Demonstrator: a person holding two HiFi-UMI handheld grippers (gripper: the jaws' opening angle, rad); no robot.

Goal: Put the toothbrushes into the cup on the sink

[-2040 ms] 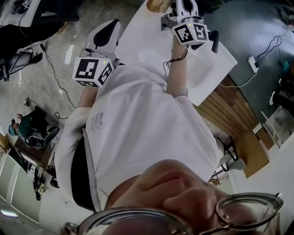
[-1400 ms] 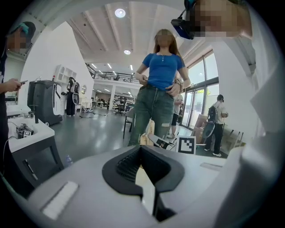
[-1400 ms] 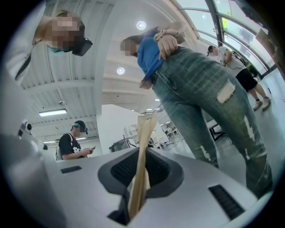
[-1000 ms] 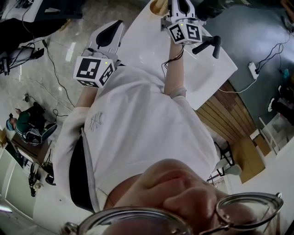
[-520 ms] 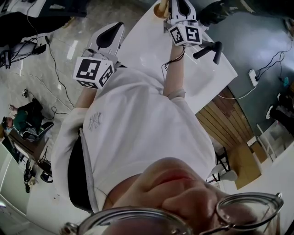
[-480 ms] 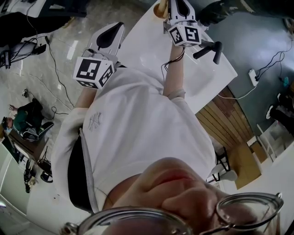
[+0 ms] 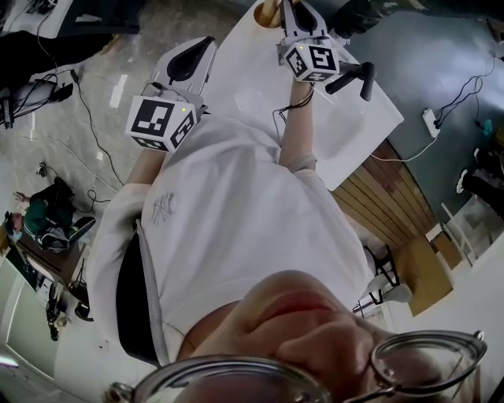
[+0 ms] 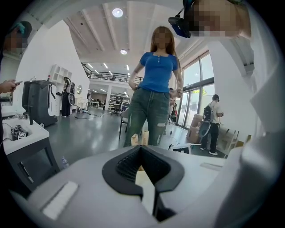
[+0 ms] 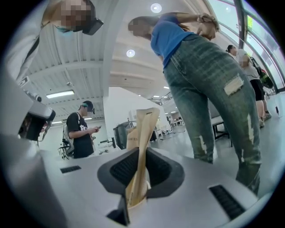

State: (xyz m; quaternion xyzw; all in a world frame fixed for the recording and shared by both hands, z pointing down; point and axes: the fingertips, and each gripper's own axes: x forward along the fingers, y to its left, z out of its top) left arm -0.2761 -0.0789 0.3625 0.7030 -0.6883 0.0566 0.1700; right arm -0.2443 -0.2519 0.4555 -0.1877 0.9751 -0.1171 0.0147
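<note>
Counter: A white sink top [image 7: 236,75] stretches out ahead of me, past my white shirt [image 7: 236,220], with a black tap [image 7: 352,77] at its right side.
Onlooker: A person in a blue top and ripped jeans [image 9: 209,80] stands just across the counter, close to both my grippers.
Background: A man in a black T-shirt [image 9: 82,133] looks down at a phone, well apart from the sink.
Left gripper [image 8: 140,149]: I hold it off the counter's left edge, over the grey floor. Its jaw tips are pressed together, and I cannot make out anything pinched between them.
Right gripper [image 9: 141,153]: I hold it out over the far end of the counter, its jaws pinching a toothbrush.
Cup [image 7: 266,9]: A tan round shape, cut off by the top edge of the head view, sits just beside my right gripper's tips.
Toothbrush [image 9: 144,129]: In a tan paper wrapper, it stands nearly upright between my right jaws, rising above them.
Second wrapper [image 9: 132,138]: Another tan printed packet shows just behind the first one.
</note>
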